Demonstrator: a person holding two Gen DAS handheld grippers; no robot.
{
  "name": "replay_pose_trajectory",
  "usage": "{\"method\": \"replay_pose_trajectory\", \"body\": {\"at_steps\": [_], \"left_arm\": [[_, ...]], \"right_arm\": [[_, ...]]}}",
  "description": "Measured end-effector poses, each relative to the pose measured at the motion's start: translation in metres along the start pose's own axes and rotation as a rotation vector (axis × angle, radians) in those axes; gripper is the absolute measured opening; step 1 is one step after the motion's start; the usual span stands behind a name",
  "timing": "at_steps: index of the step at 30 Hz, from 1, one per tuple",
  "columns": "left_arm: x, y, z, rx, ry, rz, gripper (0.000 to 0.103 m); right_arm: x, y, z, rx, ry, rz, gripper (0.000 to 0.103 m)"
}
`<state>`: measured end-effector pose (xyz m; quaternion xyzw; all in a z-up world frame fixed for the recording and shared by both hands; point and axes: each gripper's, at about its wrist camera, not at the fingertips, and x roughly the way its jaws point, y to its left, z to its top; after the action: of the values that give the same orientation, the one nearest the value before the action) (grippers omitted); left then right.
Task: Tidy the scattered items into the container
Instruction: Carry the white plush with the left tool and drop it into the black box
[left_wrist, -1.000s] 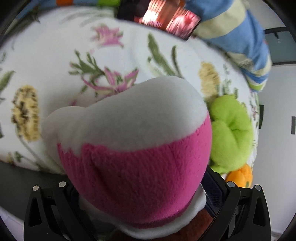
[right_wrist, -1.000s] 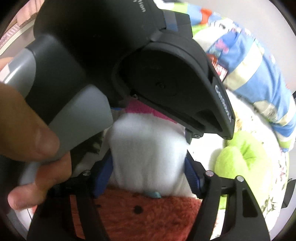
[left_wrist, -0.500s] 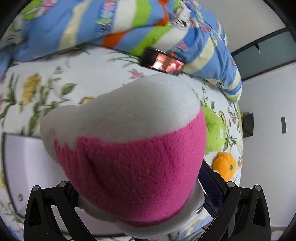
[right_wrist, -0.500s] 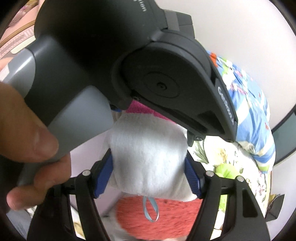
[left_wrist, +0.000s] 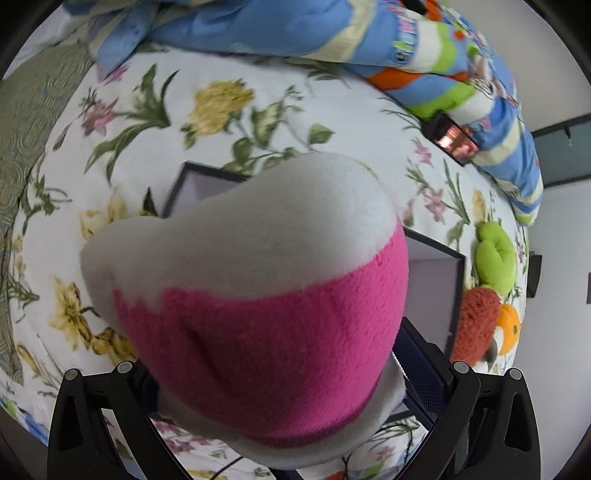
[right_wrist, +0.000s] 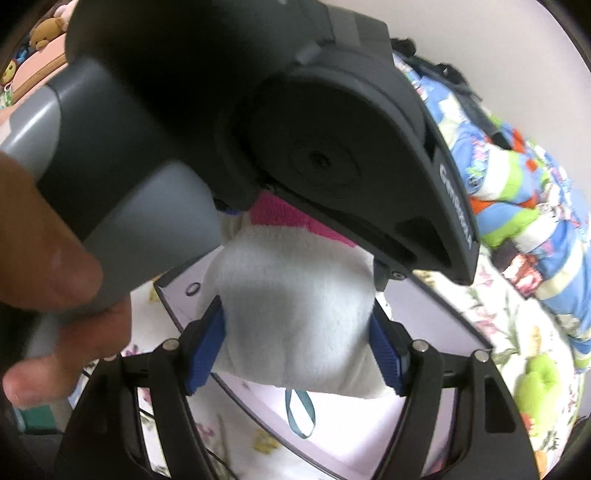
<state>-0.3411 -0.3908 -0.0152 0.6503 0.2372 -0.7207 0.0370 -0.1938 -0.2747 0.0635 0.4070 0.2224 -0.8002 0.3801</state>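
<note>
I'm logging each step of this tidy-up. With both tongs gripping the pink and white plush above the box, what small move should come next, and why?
Probably lower the pink and white plush straight down, then open both tongs. The left tongs and right tongs each clamp it, and the box already lies open directly beneath, so the plush seems lined up to drop inside.

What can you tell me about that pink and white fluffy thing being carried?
The plush toy looks like soft fleece, bright pink with a white band and a white end; a thin ribbon loop hangs below it. Both grippers clamp it: the left gripper around the pink part, the right gripper pinching the white end between blue pads. It hangs over the box on the floral bedsheet.
</note>
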Motion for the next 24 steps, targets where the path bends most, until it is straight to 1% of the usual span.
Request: {"method": "replay_pose_trajectory", "body": {"at_steps": [4, 6, 8, 10, 12, 13, 15, 18, 20, 22, 23, 24], "left_arm": [[0.013, 0.014, 0.008, 0.006, 0.019, -0.022, 0.103], [0.019, 0.018, 0.011, 0.011, 0.024, -0.021, 0.103], [0.022, 0.023, 0.012, 0.008, 0.022, -0.007, 0.103], [0.023, 0.027, 0.012, 0.011, 0.015, 0.007, 0.103], [0.022, 0.029, 0.012, 0.023, 0.014, 0.008, 0.103], [0.021, 0.028, 0.011, 0.029, 0.018, 0.016, 0.103], [0.018, 0.027, 0.009, 0.038, 0.012, 0.034, 0.103], [0.0, 0.022, 0.005, 0.045, -0.064, 0.066, 0.103], [-0.015, 0.019, 0.001, 0.049, -0.119, 0.077, 0.103], [-0.03, 0.015, -0.003, 0.049, -0.178, 0.095, 0.103], [-0.039, 0.012, -0.005, 0.051, -0.217, 0.106, 0.103], [-0.049, 0.008, -0.008, 0.055, -0.255, 0.114, 0.103]], "right_arm": [[0.023, 0.006, -0.001, 0.024, 0.031, 0.009, 0.073], [0.03, 0.006, -0.001, 0.04, 0.037, 0.019, 0.073], [0.036, 0.005, -0.003, 0.058, 0.042, 0.034, 0.08], [0.04, 0.0, -0.005, 0.078, 0.054, 0.049, 0.082], [0.047, 0.006, -0.008, 0.101, 0.07, 0.059, 0.082], [0.049, 0.005, -0.009, 0.112, 0.076, 0.068, 0.079], [0.052, 0.003, -0.012, 0.148, 0.085, 0.081, 0.079], [0.045, -0.002, -0.015, 0.204, 0.041, 0.097, 0.078], [0.034, -0.007, -0.016, 0.234, 0.0, 0.127, 0.078], [0.028, -0.009, -0.003, 0.255, -0.035, 0.142, 0.079], [0.02, -0.016, -0.003, 0.26, -0.048, 0.141, 0.079], [0.017, -0.033, 0.0, 0.263, -0.058, 0.138, 0.079]]}}
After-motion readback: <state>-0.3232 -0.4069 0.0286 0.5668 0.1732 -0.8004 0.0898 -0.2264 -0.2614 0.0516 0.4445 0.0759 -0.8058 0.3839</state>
